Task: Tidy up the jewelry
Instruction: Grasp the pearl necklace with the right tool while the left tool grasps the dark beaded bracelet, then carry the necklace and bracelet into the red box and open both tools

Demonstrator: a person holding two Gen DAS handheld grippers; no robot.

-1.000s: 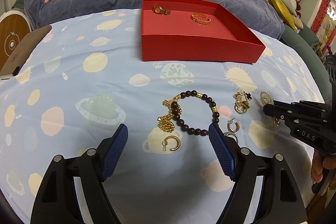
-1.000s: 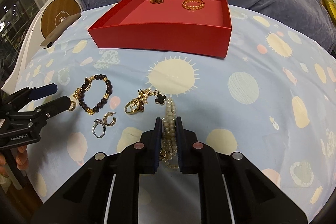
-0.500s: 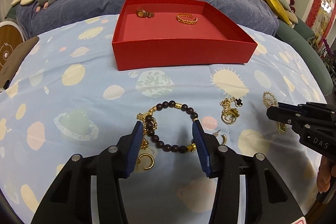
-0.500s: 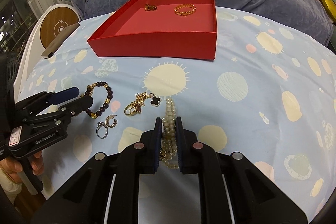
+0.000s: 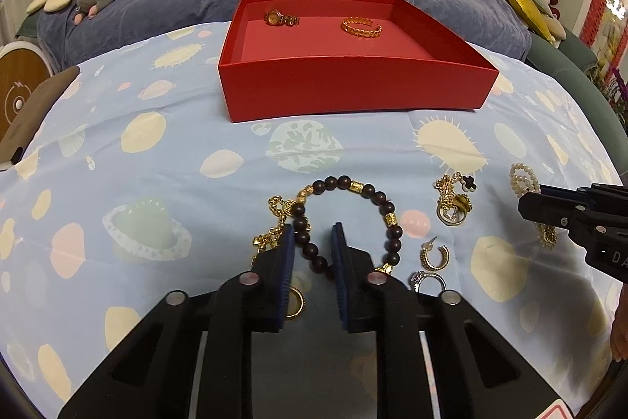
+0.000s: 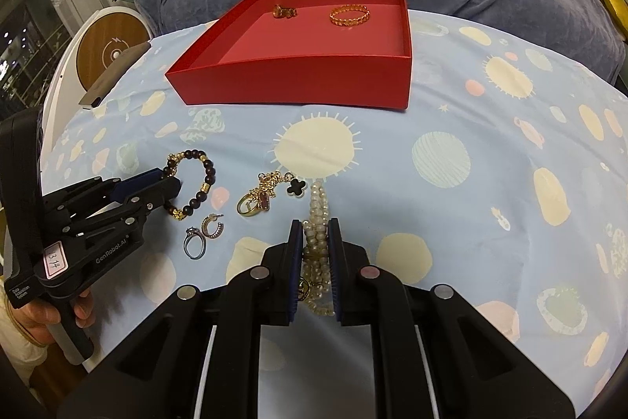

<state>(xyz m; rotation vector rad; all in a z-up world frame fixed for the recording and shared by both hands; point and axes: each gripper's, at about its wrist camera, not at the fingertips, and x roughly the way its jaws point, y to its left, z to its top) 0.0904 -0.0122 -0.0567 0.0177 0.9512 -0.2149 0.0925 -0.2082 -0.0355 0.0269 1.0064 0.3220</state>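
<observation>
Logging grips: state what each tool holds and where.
Left tool: closing around the bead bracelet, left side; grip unclear. Right tool: pearl bracelet, near end.

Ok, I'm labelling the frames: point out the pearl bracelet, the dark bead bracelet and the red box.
pearl bracelet [image 6: 318, 204], right wrist view, pearl strands beyond the fingertips
dark bead bracelet [image 5: 378, 198], left wrist view, far-right bead
red box [image 5: 353, 87], left wrist view, near wall

The dark beaded bracelet [image 5: 353, 218] is flanked at its left strand by the narrowed left tongs [image 5: 313, 234]; two gold pieces are seen inside the red box [image 5: 353, 89].
</observation>
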